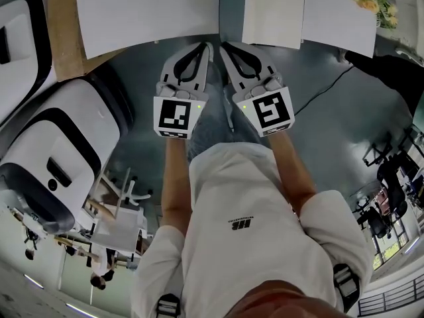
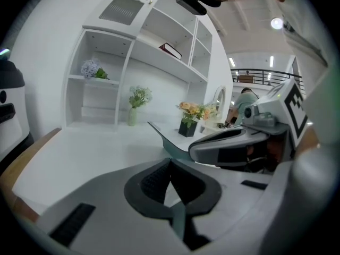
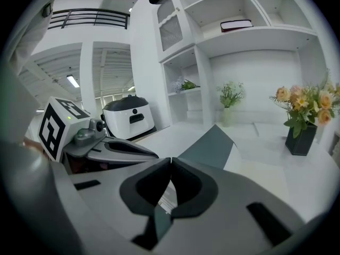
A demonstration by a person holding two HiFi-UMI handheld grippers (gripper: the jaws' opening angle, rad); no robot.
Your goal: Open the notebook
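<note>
A flat grey notebook cover (image 3: 208, 141) lies at the near edge of the white table (image 1: 152, 12), with a white slab (image 1: 273, 12) along its right side. In the head view it shows as a grey strip (image 1: 231, 8) just beyond both fingertips. It is also in the left gripper view, as the notebook cover (image 2: 169, 140). My left gripper (image 1: 208, 46) and right gripper (image 1: 222, 46) sit side by side, pointing at the table edge and almost touching each other. Both are shut with nothing between the jaws: left gripper (image 2: 170, 161), right gripper (image 3: 171, 159). Neither touches the notebook.
White shelves at the back of the table hold a book (image 3: 236, 24) and vases of flowers. A black pot of orange flowers (image 3: 300, 137) stands at the right. White rounded machines (image 1: 59, 151) stand to the left. A cable (image 1: 324, 91) lies on the floor.
</note>
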